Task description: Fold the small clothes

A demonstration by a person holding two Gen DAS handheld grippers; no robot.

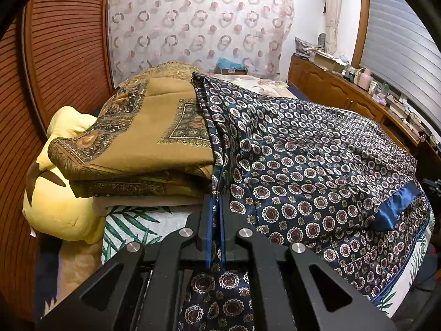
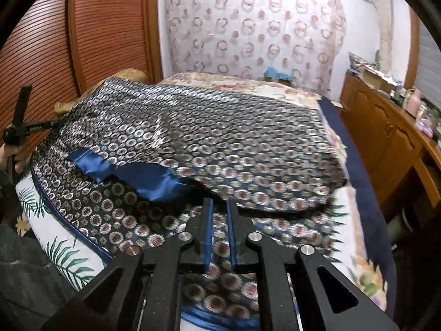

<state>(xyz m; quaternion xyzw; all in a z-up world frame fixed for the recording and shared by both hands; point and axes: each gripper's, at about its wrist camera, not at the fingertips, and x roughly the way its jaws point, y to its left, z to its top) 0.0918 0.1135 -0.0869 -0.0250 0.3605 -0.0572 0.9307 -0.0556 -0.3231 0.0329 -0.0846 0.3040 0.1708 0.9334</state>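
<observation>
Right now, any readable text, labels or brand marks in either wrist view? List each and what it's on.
None can be read.
Left gripper's black arm in the right wrist view: small pale lettering, too blurred to read.
Boxes and bottles on the sideboard: any labels too small to read.
Blue bag by the curtain: no legible print.
Garment, blanket: patterns only, no words.

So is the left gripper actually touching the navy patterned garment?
Touching. In the left wrist view the left gripper has its jaws shut on a fold of the navy patterned garment, with cloth running up out of the pinch.
</observation>
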